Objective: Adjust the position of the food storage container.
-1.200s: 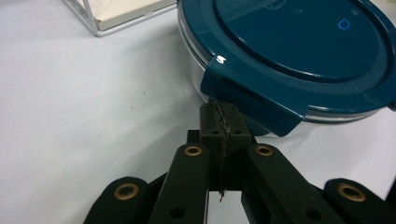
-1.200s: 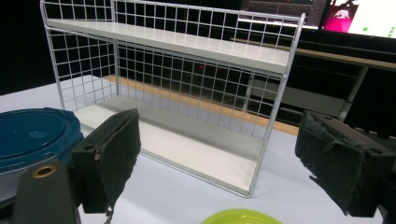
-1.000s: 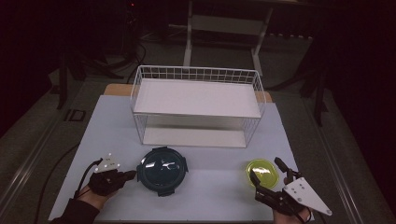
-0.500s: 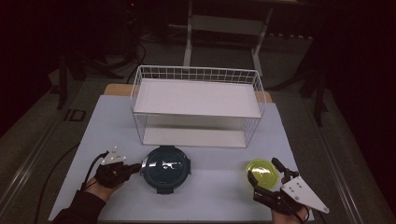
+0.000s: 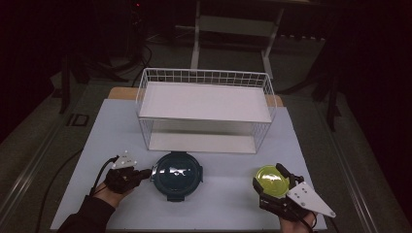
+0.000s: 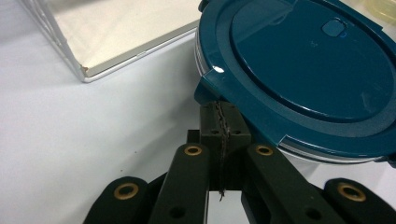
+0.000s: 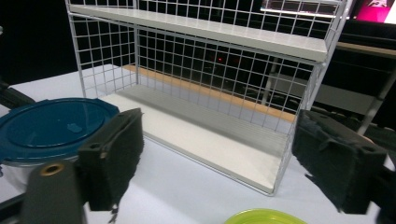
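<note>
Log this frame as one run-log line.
left tool: shut, at blue container rim | right tool: open, around yellow lid | wire shelf: behind

**Open table front, rack blocking the back**

A white wire rack (image 5: 206, 109) spans the table's (image 5: 223, 204) far half. In front, bare table lies between the blue-lidded container (image 5: 177, 175) and yellow-green lid (image 5: 271, 179), well apart.

Black left hand-held gripper (image 5: 145, 172) with brass-ringed screw holes along its linkage bars, ridged pads (image 6: 223, 123), a grey three-cornered plate on top, a black trailing cable. Black right hand-held gripper (image 5: 268, 179) with coarse dark pads (image 7: 122, 140), a larger grey plate. Dark sleeve (image 5: 85, 216) at left.
</note>
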A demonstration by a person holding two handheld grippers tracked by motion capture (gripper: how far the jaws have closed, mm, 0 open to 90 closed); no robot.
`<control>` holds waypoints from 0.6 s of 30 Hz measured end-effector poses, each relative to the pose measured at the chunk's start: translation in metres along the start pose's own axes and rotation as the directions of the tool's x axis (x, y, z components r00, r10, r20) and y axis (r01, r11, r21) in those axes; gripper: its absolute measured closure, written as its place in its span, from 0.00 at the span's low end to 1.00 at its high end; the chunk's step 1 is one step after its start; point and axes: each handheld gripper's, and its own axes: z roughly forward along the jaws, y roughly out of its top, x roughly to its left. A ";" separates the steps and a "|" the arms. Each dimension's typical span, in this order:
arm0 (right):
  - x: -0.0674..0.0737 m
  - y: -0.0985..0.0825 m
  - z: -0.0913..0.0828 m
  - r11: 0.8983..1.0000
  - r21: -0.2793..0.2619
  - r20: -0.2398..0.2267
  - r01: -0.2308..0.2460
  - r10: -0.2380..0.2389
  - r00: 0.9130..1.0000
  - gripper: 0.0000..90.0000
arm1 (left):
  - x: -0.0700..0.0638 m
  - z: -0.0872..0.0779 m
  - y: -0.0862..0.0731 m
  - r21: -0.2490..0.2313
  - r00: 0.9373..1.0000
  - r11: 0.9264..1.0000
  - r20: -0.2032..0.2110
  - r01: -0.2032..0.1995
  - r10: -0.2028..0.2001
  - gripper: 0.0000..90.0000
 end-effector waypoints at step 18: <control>-0.005 -0.001 0.002 0.999 0.034 0.009 0.020 -0.020 1.000 0.21 | -0.009 0.010 0.006 -0.012 1.000 1.000 0.021 -0.011 0.011 0.98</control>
